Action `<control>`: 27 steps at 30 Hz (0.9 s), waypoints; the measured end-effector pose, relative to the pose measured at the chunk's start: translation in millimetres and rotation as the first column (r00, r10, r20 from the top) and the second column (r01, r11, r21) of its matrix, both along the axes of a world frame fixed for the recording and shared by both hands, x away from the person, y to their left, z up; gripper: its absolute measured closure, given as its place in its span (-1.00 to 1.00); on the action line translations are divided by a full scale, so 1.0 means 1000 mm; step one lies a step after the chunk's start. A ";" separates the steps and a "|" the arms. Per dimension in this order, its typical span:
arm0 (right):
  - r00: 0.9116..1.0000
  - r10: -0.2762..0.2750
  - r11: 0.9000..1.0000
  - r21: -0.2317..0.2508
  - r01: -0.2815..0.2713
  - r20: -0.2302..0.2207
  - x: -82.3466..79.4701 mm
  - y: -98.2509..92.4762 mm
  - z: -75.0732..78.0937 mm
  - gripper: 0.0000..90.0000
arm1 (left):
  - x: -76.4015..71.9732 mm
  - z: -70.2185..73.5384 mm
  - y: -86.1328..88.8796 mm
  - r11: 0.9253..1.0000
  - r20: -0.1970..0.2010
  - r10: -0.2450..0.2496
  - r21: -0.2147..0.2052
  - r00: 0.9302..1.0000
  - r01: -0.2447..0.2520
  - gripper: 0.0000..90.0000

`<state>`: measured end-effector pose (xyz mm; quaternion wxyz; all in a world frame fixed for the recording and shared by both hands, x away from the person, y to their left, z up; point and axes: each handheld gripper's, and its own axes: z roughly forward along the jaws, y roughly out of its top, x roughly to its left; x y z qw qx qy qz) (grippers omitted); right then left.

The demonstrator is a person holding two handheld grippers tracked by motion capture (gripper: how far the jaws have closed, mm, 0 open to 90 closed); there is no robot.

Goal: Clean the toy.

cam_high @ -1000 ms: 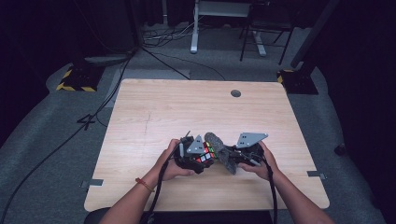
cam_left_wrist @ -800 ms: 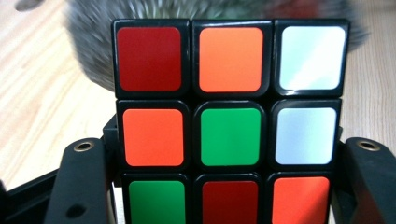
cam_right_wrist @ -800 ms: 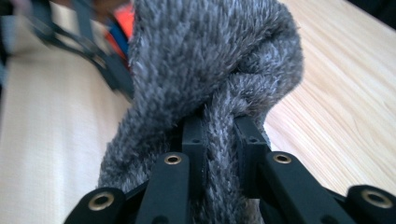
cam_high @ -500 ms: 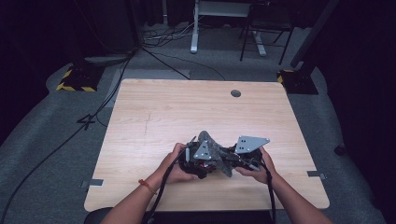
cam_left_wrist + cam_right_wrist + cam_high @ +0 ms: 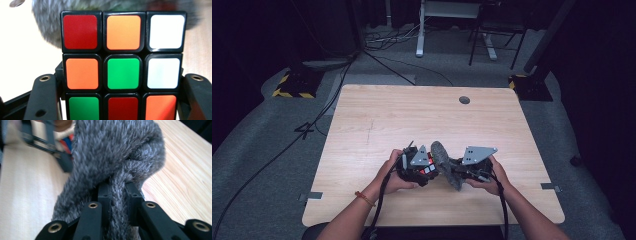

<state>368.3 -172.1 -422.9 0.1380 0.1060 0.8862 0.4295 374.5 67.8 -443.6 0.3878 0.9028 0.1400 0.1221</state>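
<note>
Near the tabletop's [image 5: 377, 120] front edge, about mid-width — both grippers meet. Left gripper [image 5: 120, 100] has its fingers [image 5: 43, 100] clamped on a cube [image 5: 122, 67]; the face toward its camera shows a green centre with red, orange and white tiles. Right gripper [image 5: 117, 192] — fingers [image 5: 103, 195] pinching a fold of grey fuzzy cloth [image 5: 112, 152], held just beside the cube, bunched upright above the wood.

free: far half of table [image 5: 422, 112] | blocked: cube [image 5: 426, 169] against grey cloth [image 5: 446, 161]

Puzzle cube [image 5: 122, 67] bottom row cropped
</note>
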 end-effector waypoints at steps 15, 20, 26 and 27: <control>0.996 -0.072 0.997 0.033 0.070 0.047 0.005 -0.003 0.002 0.74 | -0.007 -0.006 -0.021 0.996 -0.039 -0.084 -0.026 0.996 0.083 -0.26; 0.996 -0.087 0.996 0.006 0.087 0.017 0.010 -0.009 -0.005 0.75 | -0.005 0.002 -0.008 0.997 -0.018 -0.049 -0.053 0.999 0.048 -0.26; 1.000 -0.012 0.999 0.038 0.012 -0.009 -0.001 -0.003 0.001 0.74 | 0.001 -0.001 0.002 0.999 -0.031 0.008 -0.042 0.999 -0.009 -0.26; 1.000 -0.004 0.999 0.039 0.004 0.000 -0.004 -0.001 0.003 0.74 | 0.001 -0.002 0.000 1.000 -0.026 0.005 -0.026 1.000 -0.006 -0.26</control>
